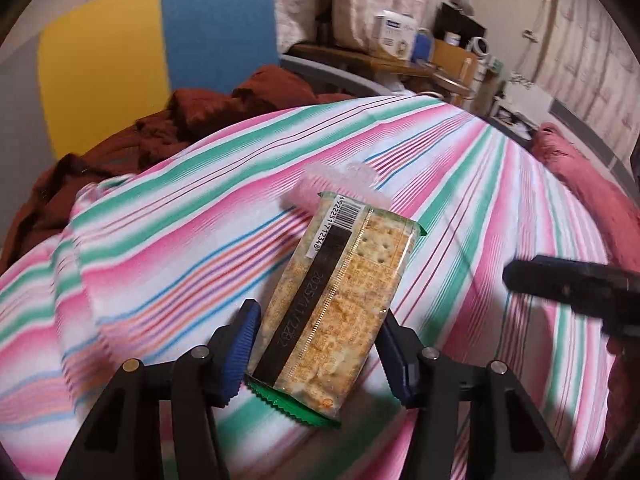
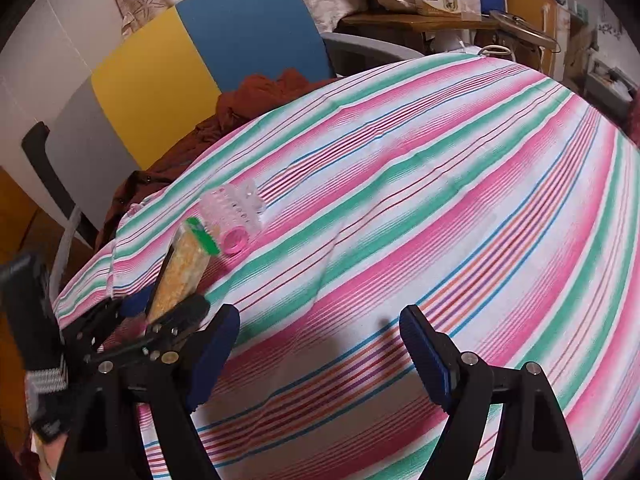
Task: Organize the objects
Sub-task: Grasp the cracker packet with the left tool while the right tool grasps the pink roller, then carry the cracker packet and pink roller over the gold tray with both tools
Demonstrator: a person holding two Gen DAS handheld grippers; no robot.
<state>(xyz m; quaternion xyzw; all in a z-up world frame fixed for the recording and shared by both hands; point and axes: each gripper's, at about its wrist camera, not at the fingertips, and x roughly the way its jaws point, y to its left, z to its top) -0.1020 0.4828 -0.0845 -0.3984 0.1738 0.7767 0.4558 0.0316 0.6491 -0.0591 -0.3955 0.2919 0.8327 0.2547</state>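
1. Nearest: left gripper (image 1: 316, 356), blue pads clenched on a cracker pkt (image 1: 340, 296) w/ green crimped ends, holding it tilted up off the bed.
2. Right gripper (image 2: 320, 354) hangs w/ jaws spread wide, grasping nothing, over the striped sheet (image 2: 440, 200).
3. Just beyond the pkt's far end: pink hair rollers (image 2: 232, 212) lying on the sheet.
4. Further back: crumpled brown cloth (image 1: 208, 112), then a yellow-and-blue chair back (image 1: 160, 48).
5. Risk, a judgement: grip sits near the pkt's lower end, so it could pivot or slip; squeezing harder may crush the crackers. Lowering it could knock the rollers.
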